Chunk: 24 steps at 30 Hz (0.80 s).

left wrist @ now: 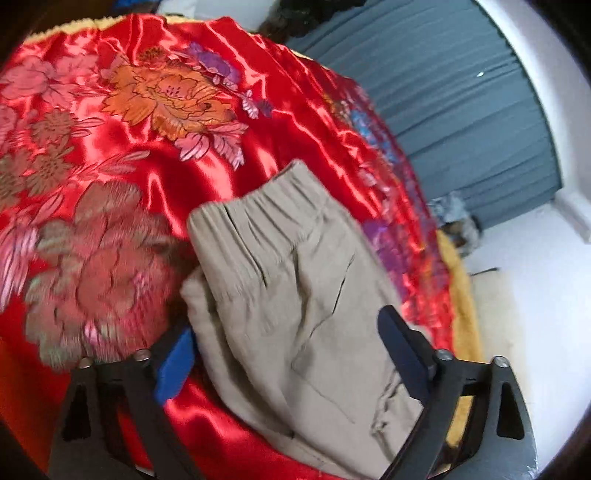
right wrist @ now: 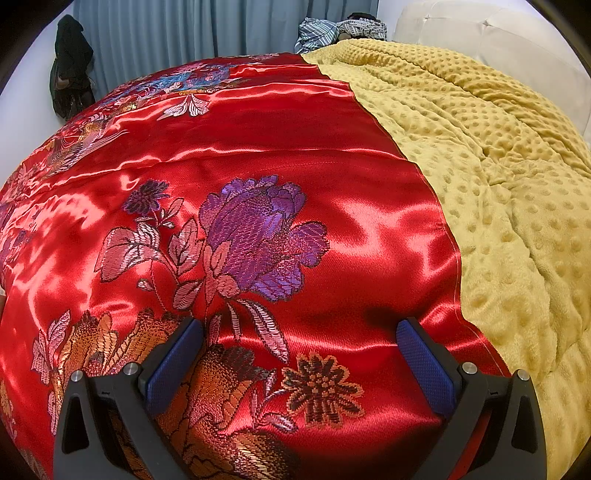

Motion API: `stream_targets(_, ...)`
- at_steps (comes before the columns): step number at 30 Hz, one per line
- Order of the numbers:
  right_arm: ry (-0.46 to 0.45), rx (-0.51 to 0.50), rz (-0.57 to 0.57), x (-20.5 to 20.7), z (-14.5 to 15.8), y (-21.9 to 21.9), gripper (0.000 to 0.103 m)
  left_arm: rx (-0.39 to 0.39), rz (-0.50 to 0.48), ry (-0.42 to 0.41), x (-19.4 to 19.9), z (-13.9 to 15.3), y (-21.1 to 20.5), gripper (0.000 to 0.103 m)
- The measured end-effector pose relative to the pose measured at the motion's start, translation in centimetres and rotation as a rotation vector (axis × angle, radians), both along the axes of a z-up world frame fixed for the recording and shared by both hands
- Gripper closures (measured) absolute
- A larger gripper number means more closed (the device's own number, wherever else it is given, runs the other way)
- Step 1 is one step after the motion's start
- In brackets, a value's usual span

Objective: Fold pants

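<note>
The beige pants (left wrist: 295, 277) lie folded into a compact stack on the red satin flowered bedcover (left wrist: 147, 155), elastic waistband at the far end. In the left wrist view, my left gripper (left wrist: 284, 325) straddles the near part of the stack with its jaws wide. The blue left pad (left wrist: 177, 365) stands just beside the cloth's edge, and red satin shows between them lower down. The dark right finger (left wrist: 402, 350) overlaps the stack's other side. My right gripper (right wrist: 299, 325) hovers open over the bare red cover (right wrist: 332, 184), nothing between its pads. The pants are not in the right wrist view.
A yellow dotted blanket (right wrist: 498, 184) covers the bed to the right of the satin cover. Grey-blue curtains (right wrist: 184, 26) hang behind the bed. Dark clothing (right wrist: 70, 66) hangs at the back left, and a heap of striped clothes (right wrist: 332, 29) lies at the far edge. A pale padded headboard (right wrist: 480, 33) stands at the back right.
</note>
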State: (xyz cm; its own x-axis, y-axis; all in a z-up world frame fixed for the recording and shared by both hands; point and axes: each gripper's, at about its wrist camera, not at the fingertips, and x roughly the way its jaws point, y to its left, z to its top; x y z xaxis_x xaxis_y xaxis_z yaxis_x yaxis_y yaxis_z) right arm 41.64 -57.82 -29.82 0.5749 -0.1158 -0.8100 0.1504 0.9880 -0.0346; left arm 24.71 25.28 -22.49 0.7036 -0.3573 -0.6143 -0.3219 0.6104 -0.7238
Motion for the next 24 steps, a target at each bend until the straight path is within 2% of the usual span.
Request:
stream_targets(3,0.0,0.0,0.0,0.0,0.0,0.0,0.0,-0.052,-0.02,-0.018,0.4,-0.6,1.0,0.03)
stream_targets(5,0.0,0.0,0.0,0.0,0.0,0.0,0.0,-0.07,-0.022,-0.023,0.6,-1.1,1.6,0.057)
stream_targets(7,0.0,0.0,0.0,0.0,0.0,0.0,0.0,-0.082,-0.021,-0.005,0.8,-1.8,2.0,0.065)
stream_targets(8,0.0,0.0,0.0,0.0,0.0,0.0,0.0,-0.071,-0.018,0.011,0.8,-2.0,2.0,0.075)
stream_targets(11,0.0,0.0,0.001,0.0,0.0,0.0,0.0,0.006,-0.003,0.009,0.2,0.3,1.0,0.082)
stream_targets(13,0.0,0.0,0.001,0.0,0.0,0.0,0.0,0.11,-0.023,-0.044,-0.3,4.2,-1.1,0.083)
stream_targets(15,0.0,0.0,0.001,0.0,0.0,0.0,0.0,0.246,-0.086,-0.106,-0.5,8.8,-4.3,0.083)
stream_targets(19,0.0,0.0,0.001,0.0,0.0,0.0,0.0,0.499,-0.277,-0.242,-0.9,17.5,-14.6,0.083)
stream_targets(21,0.0,0.0,0.001,0.0,0.0,0.0,0.0,0.597,-0.393,-0.313,-1.2,20.2,-20.9,0.083)
stream_targets(24,0.0,0.0,0.001,0.0,0.0,0.0,0.0,0.708,-0.546,-0.388,-2.4,21.2,-28.8,0.083)
